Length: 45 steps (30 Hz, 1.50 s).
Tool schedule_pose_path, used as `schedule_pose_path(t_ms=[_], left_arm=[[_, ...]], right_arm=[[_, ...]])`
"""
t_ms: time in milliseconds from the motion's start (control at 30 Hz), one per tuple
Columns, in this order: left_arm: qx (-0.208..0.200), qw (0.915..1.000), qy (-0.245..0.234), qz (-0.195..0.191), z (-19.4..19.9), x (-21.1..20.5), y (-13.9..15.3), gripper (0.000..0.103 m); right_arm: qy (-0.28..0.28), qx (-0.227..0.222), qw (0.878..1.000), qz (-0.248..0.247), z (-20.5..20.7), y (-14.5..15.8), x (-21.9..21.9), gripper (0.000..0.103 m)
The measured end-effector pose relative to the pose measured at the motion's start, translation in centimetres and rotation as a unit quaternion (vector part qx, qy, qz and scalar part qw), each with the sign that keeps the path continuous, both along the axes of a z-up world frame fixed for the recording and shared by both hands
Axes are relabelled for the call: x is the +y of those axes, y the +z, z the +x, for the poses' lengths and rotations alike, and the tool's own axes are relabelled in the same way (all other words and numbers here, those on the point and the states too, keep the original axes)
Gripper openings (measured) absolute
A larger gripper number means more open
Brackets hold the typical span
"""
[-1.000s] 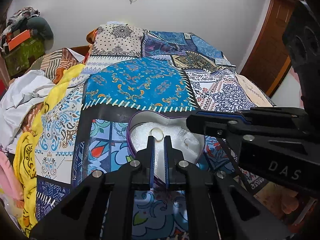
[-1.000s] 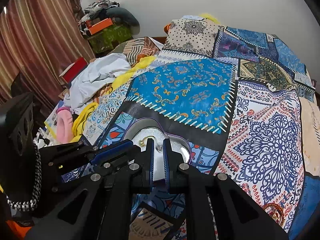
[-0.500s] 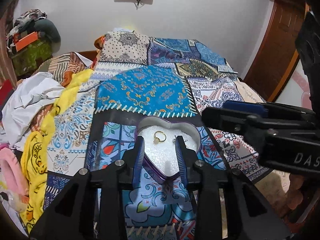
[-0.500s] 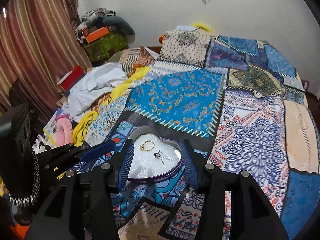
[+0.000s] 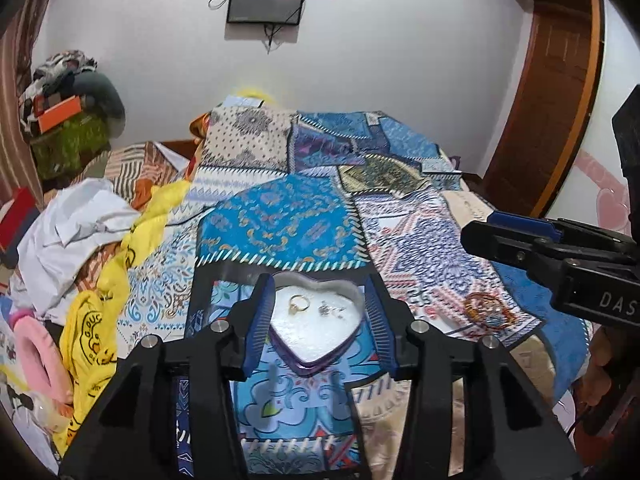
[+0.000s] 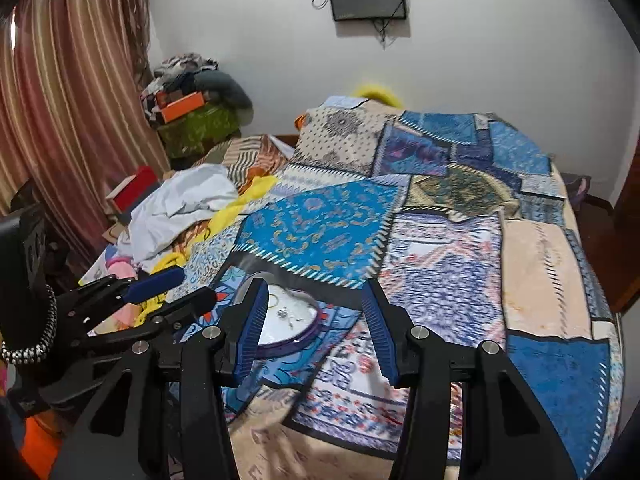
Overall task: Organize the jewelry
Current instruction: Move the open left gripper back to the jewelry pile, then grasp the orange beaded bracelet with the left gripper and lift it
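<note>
We are looking down at a heart-shaped tin (image 5: 316, 354) sitting on the near part of a patchwork bedspread (image 5: 280, 224), and two pieces are already lying inside it: a gold ring (image 5: 299, 305) toward the left and a small silver piece (image 5: 329, 310) just beside it on the right (an earring or pendant, too small for us to tell). So part of the sorting looks done. To the right of the tin, well apart from it, something round in orange and red, perhaps a bangle (image 5: 482, 309), is lying on the cloth, and we are judging that it is still waiting its turn.

Our left gripper (image 5: 318, 320) is hanging above the tin with its jaws apart and nothing between them; they have just been opening. Our right gripper (image 6: 316, 320) is likewise standing open and empty, its jaws having just spread, with the tin showing near its left finger.

The tin is looking like thin metal with a purple rim, lined with a white, grainy padding. The ring is a smooth, shiny band; the bedspread is a soft printed fabric of blue, cream and pink blocks. The gripper pads (image 5: 262, 320) are ribbed blue rubber on black plastic arms.
</note>
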<state>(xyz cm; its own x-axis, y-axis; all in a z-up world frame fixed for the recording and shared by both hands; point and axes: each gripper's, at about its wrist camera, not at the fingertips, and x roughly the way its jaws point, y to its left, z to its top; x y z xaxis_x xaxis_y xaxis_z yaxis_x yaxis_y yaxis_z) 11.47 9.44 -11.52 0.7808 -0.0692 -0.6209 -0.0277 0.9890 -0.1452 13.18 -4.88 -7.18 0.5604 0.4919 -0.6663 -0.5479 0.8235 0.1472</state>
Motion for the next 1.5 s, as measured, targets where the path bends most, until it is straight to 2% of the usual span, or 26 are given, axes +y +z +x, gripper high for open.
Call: schedule_pose_path(t_ms=[300,533,900,1133,1300,1367,1500], left_arm=[[-0.026,0.9992,-0.031,0.005,-0.4,-3.9,2.1,0.05],[-0.02,0.9978,-0.062,0.006,0.6,-7.2,2.1,0.05],[0.037,0.9956,-0.085,-0.014,3.5,-10.8,-1.0,0.05],[0.076,0.9916,-0.105,0.003,4.5,-13.0,-3.5,0.05],[0.095,0.9888,-0.116,0.0,5.3,-14.3,-4.7,0.05],[0.1,0.9878,-0.119,-0.002,5.6,-14.8,-5.2,0.046],[0.115,0.9858,-0.122,-0.013,6.1,-15.1,-6.0,0.031]], right_arm=[[-0.063,-0.025,0.998,-0.014,-0.5,1.0,-5.6,0.045],[-0.102,-0.032,0.994,-0.027,-0.8,1.0,-9.8,0.045],[-0.137,-0.002,0.99,-0.043,-0.6,-1.8,-14.7,0.045],[-0.144,0.037,0.988,-0.044,0.0,-4.3,-16.9,0.045],[-0.144,0.055,0.987,-0.041,0.4,-5.6,-17.8,0.045],[-0.142,0.059,0.987,-0.038,0.4,-5.8,-17.8,0.045],[-0.137,0.063,0.988,-0.038,0.6,-6.2,-17.8,0.045]])
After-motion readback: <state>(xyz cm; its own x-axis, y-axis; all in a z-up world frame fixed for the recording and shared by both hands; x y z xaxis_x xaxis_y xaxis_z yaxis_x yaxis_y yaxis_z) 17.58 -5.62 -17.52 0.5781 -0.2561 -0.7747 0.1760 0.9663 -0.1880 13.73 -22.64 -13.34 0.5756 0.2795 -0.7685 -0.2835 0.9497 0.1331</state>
